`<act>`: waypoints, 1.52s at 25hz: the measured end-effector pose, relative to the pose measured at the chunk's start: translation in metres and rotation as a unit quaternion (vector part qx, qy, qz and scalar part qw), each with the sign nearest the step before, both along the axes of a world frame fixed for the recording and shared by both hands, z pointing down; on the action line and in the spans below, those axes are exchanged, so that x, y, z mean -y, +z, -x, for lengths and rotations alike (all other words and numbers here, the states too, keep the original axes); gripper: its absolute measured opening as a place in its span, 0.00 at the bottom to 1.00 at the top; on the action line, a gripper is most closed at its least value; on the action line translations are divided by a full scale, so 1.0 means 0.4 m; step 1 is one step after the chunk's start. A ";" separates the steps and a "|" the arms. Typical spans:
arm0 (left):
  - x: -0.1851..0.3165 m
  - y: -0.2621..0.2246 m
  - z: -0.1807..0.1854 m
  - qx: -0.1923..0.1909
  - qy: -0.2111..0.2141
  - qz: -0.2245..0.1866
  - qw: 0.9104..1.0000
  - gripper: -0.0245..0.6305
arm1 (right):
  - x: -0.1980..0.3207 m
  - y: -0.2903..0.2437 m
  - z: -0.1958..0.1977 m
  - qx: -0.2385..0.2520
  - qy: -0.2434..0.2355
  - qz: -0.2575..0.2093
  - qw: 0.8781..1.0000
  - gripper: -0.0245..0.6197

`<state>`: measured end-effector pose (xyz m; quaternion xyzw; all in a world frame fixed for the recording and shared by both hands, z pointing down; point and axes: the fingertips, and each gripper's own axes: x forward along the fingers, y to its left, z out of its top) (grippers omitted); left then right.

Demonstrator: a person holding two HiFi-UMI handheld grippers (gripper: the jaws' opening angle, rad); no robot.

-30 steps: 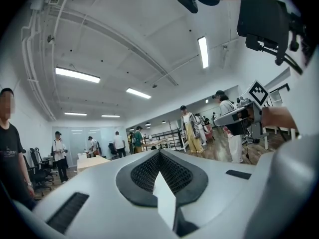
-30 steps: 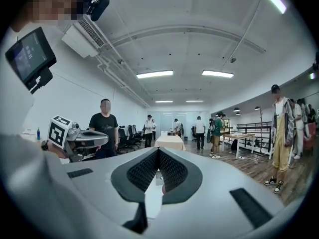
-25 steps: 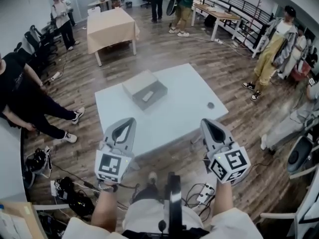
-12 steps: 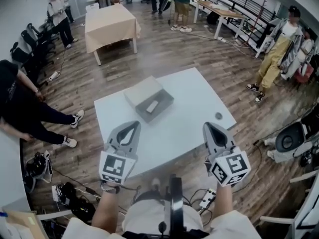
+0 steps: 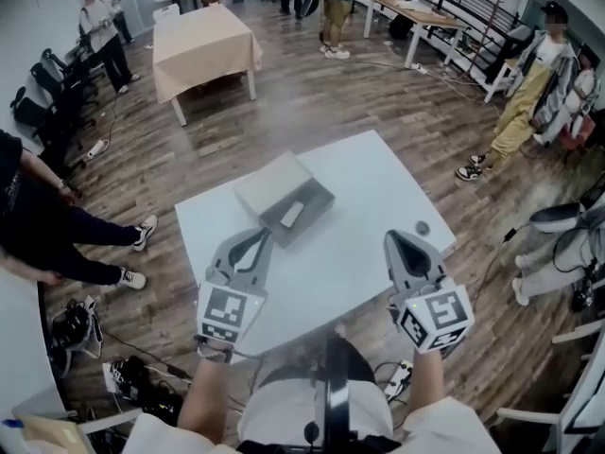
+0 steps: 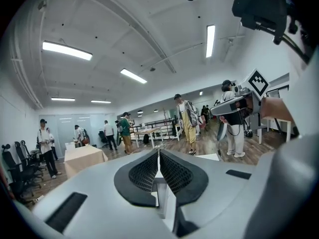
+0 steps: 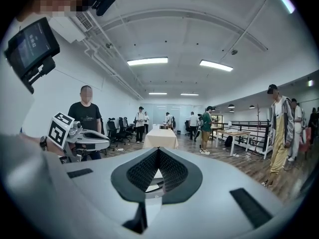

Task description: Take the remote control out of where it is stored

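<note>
A grey storage box (image 5: pixel 267 182) lies on the white table (image 5: pixel 369 187), its drawer pulled out toward me. In the drawer rests a pale remote control (image 5: pixel 292 214). My left gripper (image 5: pixel 256 235) hovers over the table's near edge, just short of the drawer, shut and empty. My right gripper (image 5: pixel 393 238) hangs level with it farther right, also shut with nothing held. In the left gripper view the pads (image 6: pixel 172 172) meet at the left gripper's (image 6: pixel 158 151) tip. The right gripper view shows the same on the right gripper (image 7: pixel 158 150). Neither gripper view shows the box.
A small dark round thing (image 5: pixel 423 227) sits near the table's right edge. A tan-covered table (image 5: pixel 203 50) stands beyond, with several people around the room. One person (image 5: pixel 38 206) crouches at the left. Cables and gear (image 5: pixel 123 376) lie on the floor at lower left.
Both grippers have advanced from short of the table to over its near edge. The table and box have come closer in the head view. Both stay shut.
</note>
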<state>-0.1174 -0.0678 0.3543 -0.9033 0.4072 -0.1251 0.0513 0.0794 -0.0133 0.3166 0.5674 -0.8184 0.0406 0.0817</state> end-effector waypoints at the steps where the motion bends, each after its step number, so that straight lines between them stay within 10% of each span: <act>1: 0.014 0.006 -0.004 0.001 0.000 0.002 1.000 0.04 | 0.013 0.002 -0.001 -0.002 0.000 0.001 1.000 0.04; 23: 0.334 0.317 -0.132 0.045 -0.041 0.133 0.989 0.04 | 0.373 0.193 -0.124 -0.003 -0.047 0.062 0.997 0.04; 38: 0.437 0.636 -0.148 0.110 -0.057 0.274 0.954 0.11 | 0.505 0.385 -0.098 -0.017 -0.117 0.133 0.984 0.04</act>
